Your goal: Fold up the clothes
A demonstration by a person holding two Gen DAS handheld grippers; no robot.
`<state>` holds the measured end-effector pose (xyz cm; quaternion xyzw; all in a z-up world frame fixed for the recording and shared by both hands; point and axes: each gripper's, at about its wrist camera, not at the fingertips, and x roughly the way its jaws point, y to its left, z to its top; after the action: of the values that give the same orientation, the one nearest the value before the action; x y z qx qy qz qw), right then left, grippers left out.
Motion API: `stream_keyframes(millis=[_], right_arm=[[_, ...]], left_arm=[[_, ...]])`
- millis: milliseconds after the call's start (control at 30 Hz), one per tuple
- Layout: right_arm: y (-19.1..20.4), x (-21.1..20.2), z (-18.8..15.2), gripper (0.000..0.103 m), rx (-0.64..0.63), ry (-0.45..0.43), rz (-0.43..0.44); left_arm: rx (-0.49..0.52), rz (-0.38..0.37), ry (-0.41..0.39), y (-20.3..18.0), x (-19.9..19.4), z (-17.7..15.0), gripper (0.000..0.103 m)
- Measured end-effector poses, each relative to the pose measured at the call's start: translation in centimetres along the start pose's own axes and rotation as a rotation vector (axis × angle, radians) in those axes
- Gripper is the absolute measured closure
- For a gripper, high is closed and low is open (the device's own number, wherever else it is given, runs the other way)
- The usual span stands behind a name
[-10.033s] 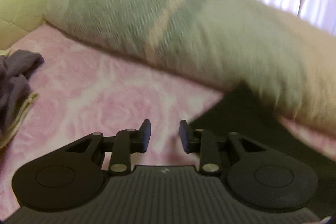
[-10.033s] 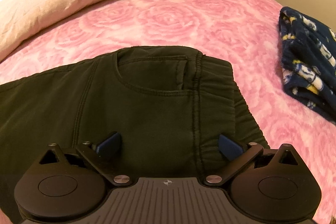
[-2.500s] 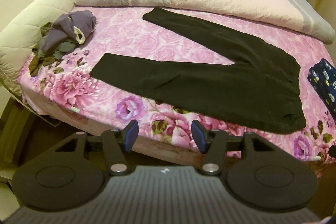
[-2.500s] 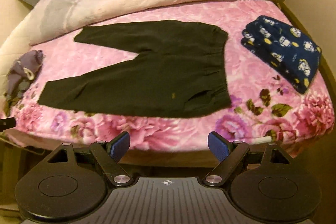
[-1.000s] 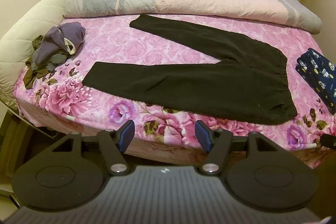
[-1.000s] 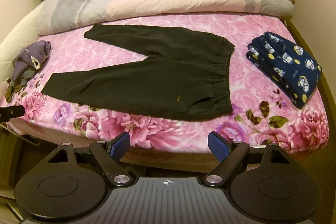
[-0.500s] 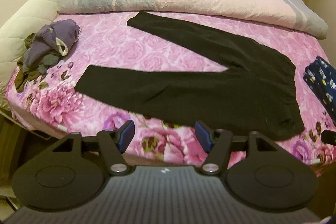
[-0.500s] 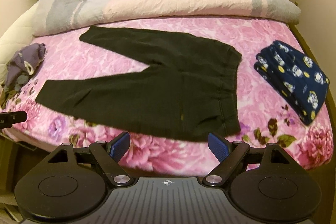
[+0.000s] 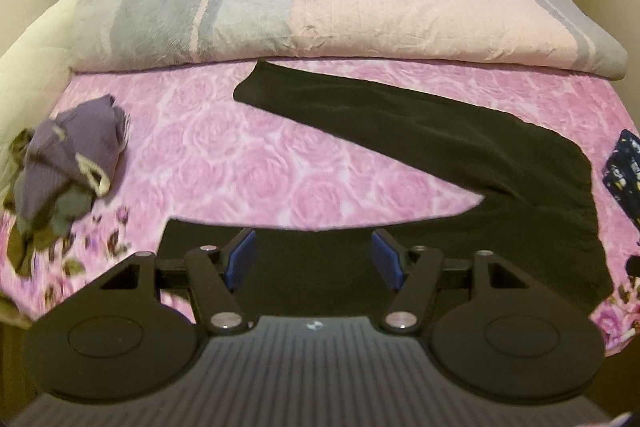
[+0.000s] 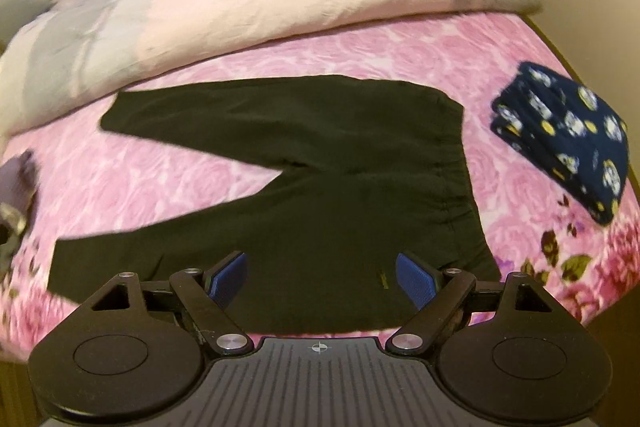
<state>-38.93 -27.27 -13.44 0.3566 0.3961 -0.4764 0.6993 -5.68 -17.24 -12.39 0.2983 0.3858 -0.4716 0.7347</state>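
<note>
Though partly hidden (by tongs (image 9: 314, 259)), trousers (image 9: 440, 147)

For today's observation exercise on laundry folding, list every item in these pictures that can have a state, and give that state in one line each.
Black trousers: spread flat on the bed, legs apart, unfolded.
Navy patterned garment: folded, beside the waistband.
Purple clothes heap: crumpled, unfolded.
Duvet: bunched along the far side.
Left gripper: open, empty.
Right gripper: open, empty.

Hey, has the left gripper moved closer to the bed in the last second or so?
Yes. The left gripper has moved forward: its fingertips now overlap the near leg of the black trousers, whereas earlier they hung short of the mattress edge.
</note>
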Motion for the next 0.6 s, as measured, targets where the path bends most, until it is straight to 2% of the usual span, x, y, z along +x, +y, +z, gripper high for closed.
stream_keyframes(millis=[100, 233, 433, 600], right_arm=[[0.9, 1.4, 0.9, 0.019, 0.072, 0.01, -0.049], [1.1, 2.8, 0.0, 0.019, 0.153, 0.042, -0.093], [-0.3, 5.5, -1.3, 0.019, 0.263, 0.133, -0.154], [-1.0, 7.6, 0.2, 0.019, 0.231, 0.098, -0.158]], left_arm=[[0.058, -0.031, 0.017, 0.8, 2.9, 1.9, 0.043], [0.146, -0.079, 0.047, 0.2, 6.6, 4.0, 0.043], [0.239, -0.211, 0.055, -2.2, 10.4, 5.6, 0.043], [0.286, -0.262, 0.053, -4.0, 13.6, 6.1, 0.044]])
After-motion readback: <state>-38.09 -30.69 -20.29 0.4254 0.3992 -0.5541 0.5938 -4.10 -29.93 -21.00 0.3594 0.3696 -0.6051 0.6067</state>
